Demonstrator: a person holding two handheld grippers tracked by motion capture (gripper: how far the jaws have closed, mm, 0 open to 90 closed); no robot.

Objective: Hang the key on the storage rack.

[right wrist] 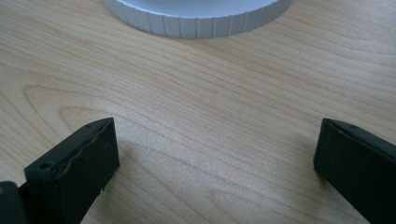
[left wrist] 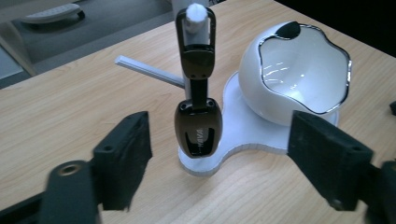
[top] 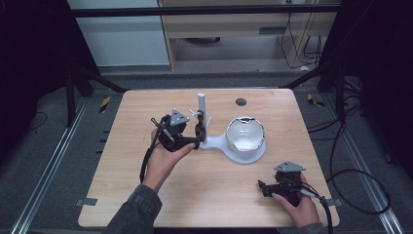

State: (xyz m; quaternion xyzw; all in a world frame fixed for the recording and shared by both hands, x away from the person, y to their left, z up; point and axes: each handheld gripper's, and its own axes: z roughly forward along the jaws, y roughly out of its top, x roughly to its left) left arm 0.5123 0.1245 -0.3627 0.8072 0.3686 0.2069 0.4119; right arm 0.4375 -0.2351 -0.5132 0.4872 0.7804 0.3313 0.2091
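Observation:
A white stand (top: 214, 143) sits mid-table with an upright post (top: 201, 105) and a side peg (left wrist: 149, 72). A glossy dark fob (left wrist: 196, 126) hangs by its loop from the post's top. A white bowl (left wrist: 299, 70) with a silver wavy rim rests tilted on the stand's round base. My left gripper (top: 192, 136) is just left of the stand. In the left gripper view its jaws (left wrist: 224, 144) stand wide apart on either side of the fob without touching it. My right gripper (top: 263, 187) lies open low over the table's front right, with bare wood between its jaws (right wrist: 215, 149).
The stand's ribbed base edge (right wrist: 196, 23) lies ahead of the right gripper. A small black disc (top: 240, 102) is set in the table near its far edge. Cables (top: 360, 195) trail on the floor at the right. Metal rails (top: 44, 180) run along the table's left side.

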